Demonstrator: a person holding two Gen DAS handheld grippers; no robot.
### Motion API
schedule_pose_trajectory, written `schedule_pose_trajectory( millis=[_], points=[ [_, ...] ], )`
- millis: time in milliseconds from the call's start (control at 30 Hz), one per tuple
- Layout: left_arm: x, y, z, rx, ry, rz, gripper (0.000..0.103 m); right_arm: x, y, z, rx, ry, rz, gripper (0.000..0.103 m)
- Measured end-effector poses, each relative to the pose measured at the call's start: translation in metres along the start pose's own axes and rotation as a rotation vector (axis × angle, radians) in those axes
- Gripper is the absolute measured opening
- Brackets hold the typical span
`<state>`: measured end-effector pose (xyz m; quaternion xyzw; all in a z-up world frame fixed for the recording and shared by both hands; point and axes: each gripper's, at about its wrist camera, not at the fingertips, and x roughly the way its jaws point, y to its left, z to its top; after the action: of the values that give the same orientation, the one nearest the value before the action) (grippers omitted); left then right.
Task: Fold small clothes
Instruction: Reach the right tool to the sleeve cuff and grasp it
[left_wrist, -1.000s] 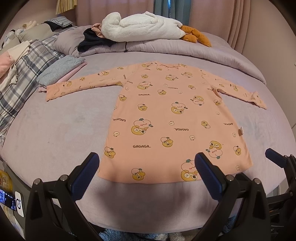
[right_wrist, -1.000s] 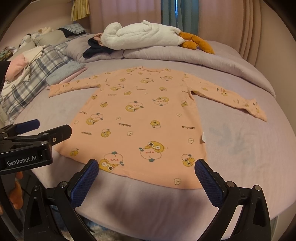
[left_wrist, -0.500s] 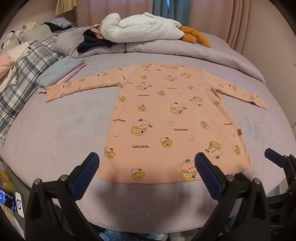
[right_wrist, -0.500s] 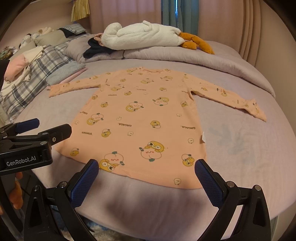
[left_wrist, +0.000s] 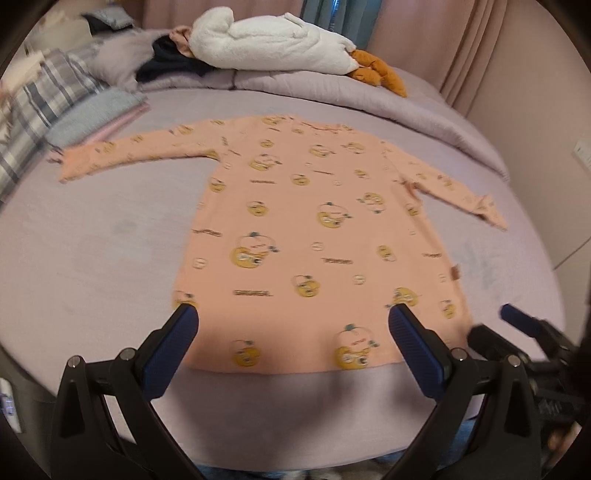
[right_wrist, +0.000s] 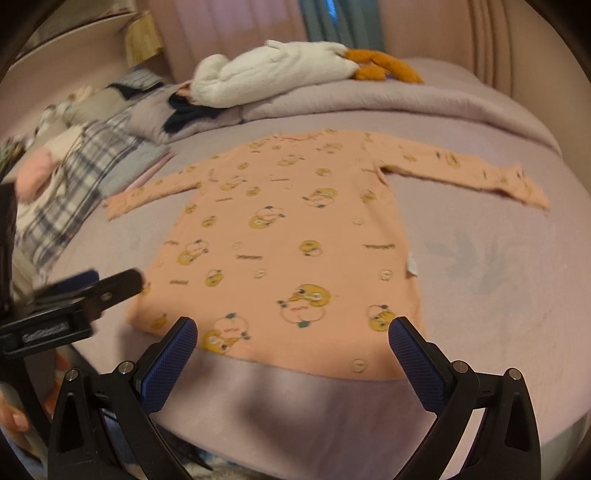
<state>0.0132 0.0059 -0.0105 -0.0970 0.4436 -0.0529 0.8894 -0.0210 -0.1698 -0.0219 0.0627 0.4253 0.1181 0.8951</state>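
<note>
A peach long-sleeved garment (left_wrist: 314, 240) (right_wrist: 291, 236) printed with yellow cartoon faces lies flat on the lilac bed, both sleeves spread out, hem nearest me. My left gripper (left_wrist: 291, 321) hangs open over the hem's left half, nothing between its blue pads. My right gripper (right_wrist: 291, 332) is open too, low over the hem's right half. From the left wrist view the right gripper (left_wrist: 524, 332) shows at the right edge; in the right wrist view the left gripper (right_wrist: 85, 295) shows at the left, by the garment's lower left corner.
A white plush toy (left_wrist: 273, 44) with orange feet lies on the rolled lilac duvet (left_wrist: 369, 96) at the back. Folded clothes (left_wrist: 92, 114) and a plaid blanket (right_wrist: 74, 184) pile up at the left. Bare sheet (left_wrist: 92, 251) flanks the garment on both sides.
Both grippers have moved forward and lower, closer to the hem; the garment fills more of each view. The views are motion-blurred. The garment itself lies as before.
</note>
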Motion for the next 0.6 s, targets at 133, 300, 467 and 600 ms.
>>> schedule_pose_trajectory(
  millis=[133, 300, 467, 600],
  points=[
    [0.009, 0.007, 0.008, -0.049, 0.006, -0.074, 0.103, 0.007, -0.029, 0.010, 0.067, 0.004, -0.019, 0.102],
    [0.017, 0.019, 0.015, -0.102, -0.017, -0.168, 0.103, 0.019, -0.083, 0.023, 0.215, 0.013, -0.041, 0.102],
    [0.028, 0.024, 0.016, -0.121, -0.021, -0.188, 0.103, 0.028, -0.138, 0.027, 0.363, 0.005, -0.092, 0.102],
    [0.036, 0.031, 0.024, -0.141, -0.035, -0.232, 0.103, 0.028, -0.174, 0.034, 0.443, -0.047, -0.128, 0.102]
  ],
)
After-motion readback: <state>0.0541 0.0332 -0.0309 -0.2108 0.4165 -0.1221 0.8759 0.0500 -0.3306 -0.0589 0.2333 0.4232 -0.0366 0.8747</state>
